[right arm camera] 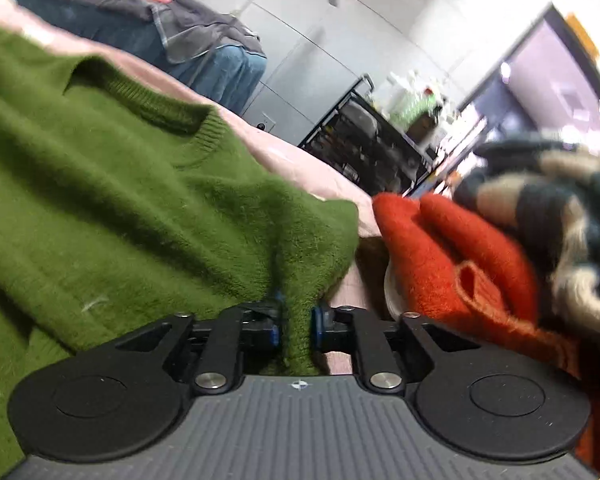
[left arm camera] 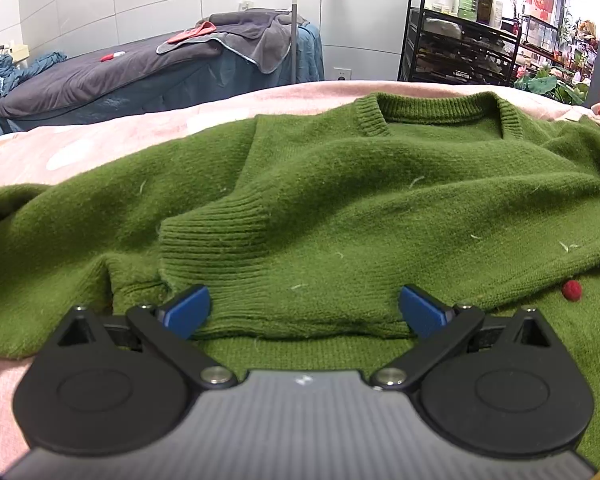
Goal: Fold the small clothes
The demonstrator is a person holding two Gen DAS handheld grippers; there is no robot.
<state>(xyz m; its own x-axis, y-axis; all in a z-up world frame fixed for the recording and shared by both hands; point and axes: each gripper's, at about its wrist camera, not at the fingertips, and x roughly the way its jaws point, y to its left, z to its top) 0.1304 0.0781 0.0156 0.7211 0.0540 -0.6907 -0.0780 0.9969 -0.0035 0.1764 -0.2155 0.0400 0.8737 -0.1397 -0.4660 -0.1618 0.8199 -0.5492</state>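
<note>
A green knit sweater [left arm camera: 340, 200] lies spread on a pink blanket [left arm camera: 140, 132], its ribbed neckline [left arm camera: 440, 114] at the far side. One sleeve is folded across the body, and its ribbed cuff [left arm camera: 228, 240] lies near me. My left gripper [left arm camera: 304, 312] is open just over the sweater's near part, with its blue pads [left arm camera: 188, 312] wide apart on either side of the folded sleeve end. In the blurred right wrist view, my right gripper [right arm camera: 296, 324] is closed narrowly on a bunched edge of the green sweater [right arm camera: 120, 200].
An orange knit garment [right arm camera: 460, 260] and a dark-and-cream striped knit [right arm camera: 560, 220] lie heaped just right of the sweater. Red pom-poms [left arm camera: 571, 290] dot the sweater's right part. Beyond the blanket stand a dark-covered bed [left arm camera: 140, 68] and a black shelf cart [left arm camera: 460, 48] holding bottles.
</note>
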